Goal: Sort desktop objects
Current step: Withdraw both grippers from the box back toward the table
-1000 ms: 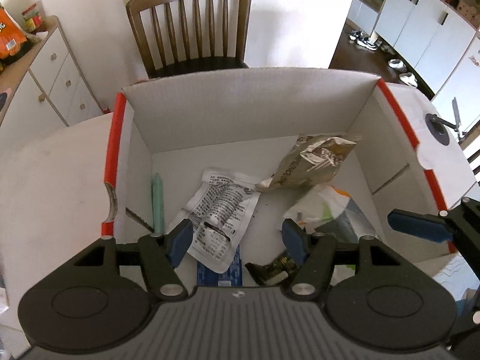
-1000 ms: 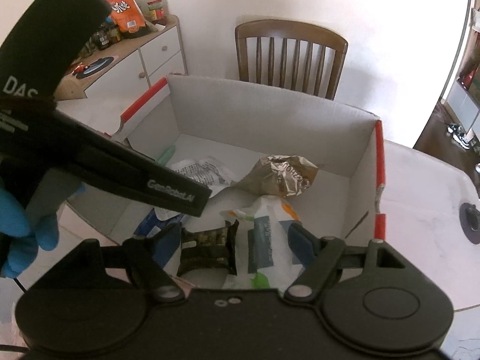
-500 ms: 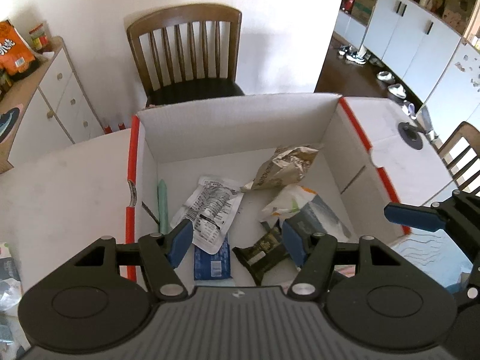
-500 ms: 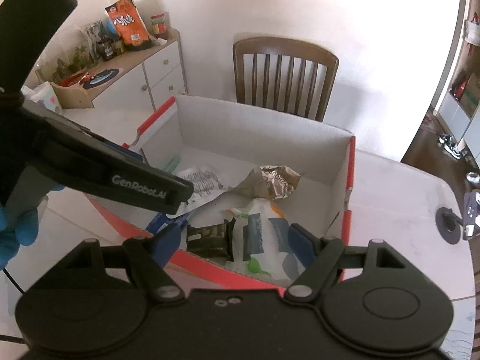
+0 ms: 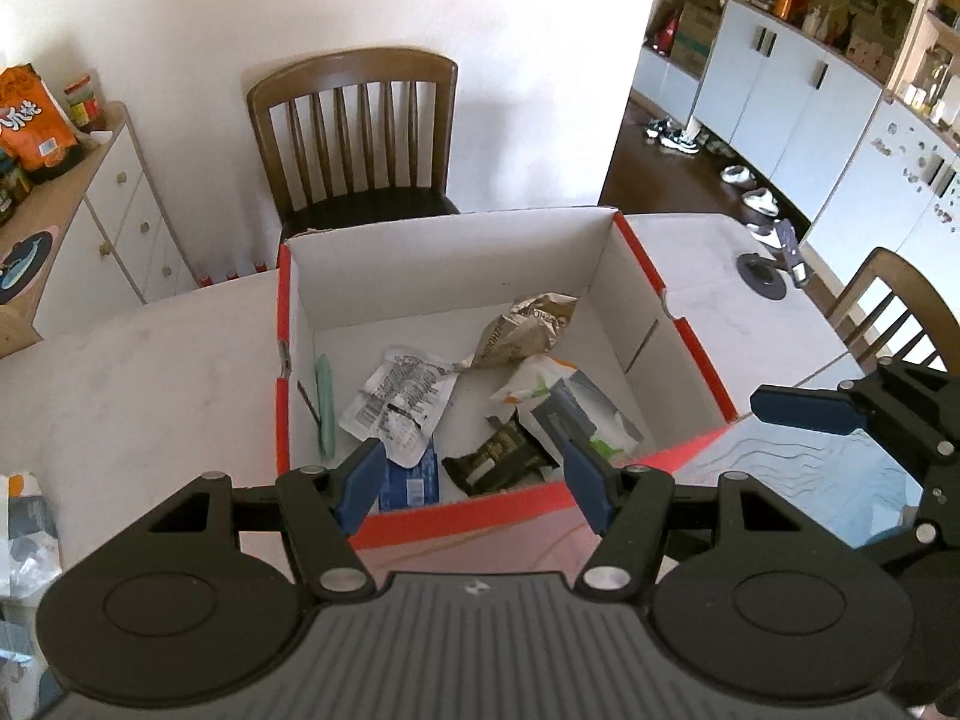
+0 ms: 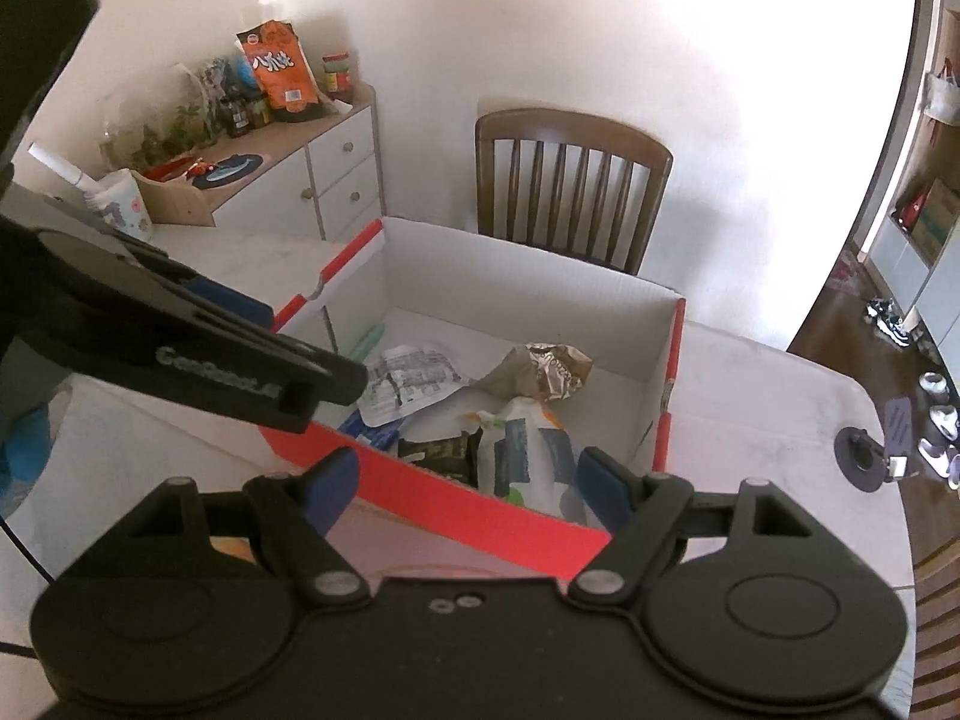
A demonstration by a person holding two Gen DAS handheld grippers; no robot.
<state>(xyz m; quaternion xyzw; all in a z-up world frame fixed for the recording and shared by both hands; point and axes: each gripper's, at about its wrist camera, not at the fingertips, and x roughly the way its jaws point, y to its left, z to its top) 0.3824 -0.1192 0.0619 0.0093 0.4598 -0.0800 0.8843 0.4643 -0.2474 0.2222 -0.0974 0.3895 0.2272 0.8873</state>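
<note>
Both the left gripper (image 5: 473, 483) and the right gripper (image 6: 469, 489) hang with jaws spread and nothing between them, side by side above the near edge of the red-edged cardboard box (image 5: 636, 258), probably because neither has anything to drop in. The box sits open-topped on the white desk (image 5: 150, 360) as the collecting place, holding a crumpled foil bag (image 5: 528, 330), a white printed sachet (image 5: 399, 405), a dark wrapper (image 5: 498, 465) and a pale green pen (image 5: 325, 402) along its left wall. A few packets (image 5: 27, 534) lie on the desk well left of the box, so more sorting may remain.
</note>
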